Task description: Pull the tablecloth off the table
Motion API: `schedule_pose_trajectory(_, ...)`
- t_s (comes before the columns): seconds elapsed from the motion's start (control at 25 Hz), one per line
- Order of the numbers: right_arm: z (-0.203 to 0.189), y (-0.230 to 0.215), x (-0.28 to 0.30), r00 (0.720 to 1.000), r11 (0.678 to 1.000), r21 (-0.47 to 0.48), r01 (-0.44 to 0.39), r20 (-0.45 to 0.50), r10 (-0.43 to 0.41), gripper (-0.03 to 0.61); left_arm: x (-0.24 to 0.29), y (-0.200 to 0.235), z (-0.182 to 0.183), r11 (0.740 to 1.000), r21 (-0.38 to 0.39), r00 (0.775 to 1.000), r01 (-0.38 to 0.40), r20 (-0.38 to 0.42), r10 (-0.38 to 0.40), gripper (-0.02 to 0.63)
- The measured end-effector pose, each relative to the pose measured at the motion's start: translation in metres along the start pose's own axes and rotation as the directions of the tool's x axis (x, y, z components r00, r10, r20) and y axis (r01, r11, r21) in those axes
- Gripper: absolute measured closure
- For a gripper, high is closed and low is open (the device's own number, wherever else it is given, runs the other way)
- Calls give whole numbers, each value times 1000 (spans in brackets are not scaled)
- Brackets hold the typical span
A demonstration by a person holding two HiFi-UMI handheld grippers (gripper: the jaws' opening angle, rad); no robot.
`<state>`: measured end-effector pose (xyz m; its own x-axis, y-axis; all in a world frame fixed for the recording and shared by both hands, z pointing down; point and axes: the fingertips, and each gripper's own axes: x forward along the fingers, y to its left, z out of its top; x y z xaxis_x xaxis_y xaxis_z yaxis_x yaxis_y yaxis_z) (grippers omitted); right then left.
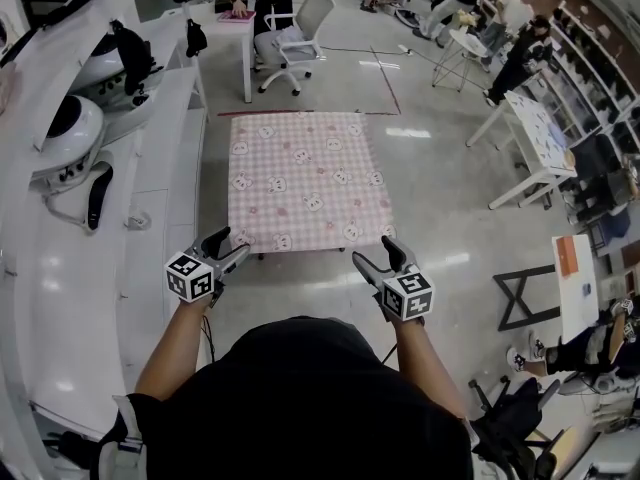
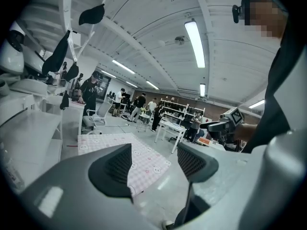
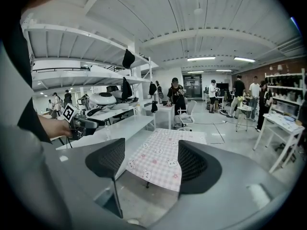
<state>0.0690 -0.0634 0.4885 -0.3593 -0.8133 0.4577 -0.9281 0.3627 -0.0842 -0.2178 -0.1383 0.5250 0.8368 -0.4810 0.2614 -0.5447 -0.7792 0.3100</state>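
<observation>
Pink checked cloth [image 1: 305, 178] spread flat over the table [image 3: 147, 184], hiding all but a leg. Left gripper [image 1: 228, 245] just off the cloth's near left corner, jaws wide, nothing between them. Right gripper [image 1: 377, 253] just off the cloth's near right corner, jaws equally wide and empty. No touch on the cloth yet; probably the approach before the grab.

From here, beware of closing short of the cloth's hem and pinching only air. Take both near corners, not one; otherwise expect a skewed pull, with fabric likely bunching or snagging at the cloth's far corners. Avoid biting too deep past the hem and clamping the table edge, which would likely drag the table along. Pull level and away from the cloth's far side, not upward, or risk lifting so light-looking a table. Mind the white bench [image 1: 150, 168] left of the cloth when swinging the left gripper back.
</observation>
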Motion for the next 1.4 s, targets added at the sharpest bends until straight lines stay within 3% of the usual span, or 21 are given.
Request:
schedule_pose_trajectory(0.88, 0, -17, 20, 1000, 1000, 23, -19, -18, 19, 199, 0, 21, -2, 998, -21, 998, -57, -10, 57, 324)
schedule_pose_trajectory(1.4, -5, -43, 49, 998, 999, 31, -39, -45, 40, 201, 28, 38, -6, 995, -53, 996, -82, -32, 80, 324)
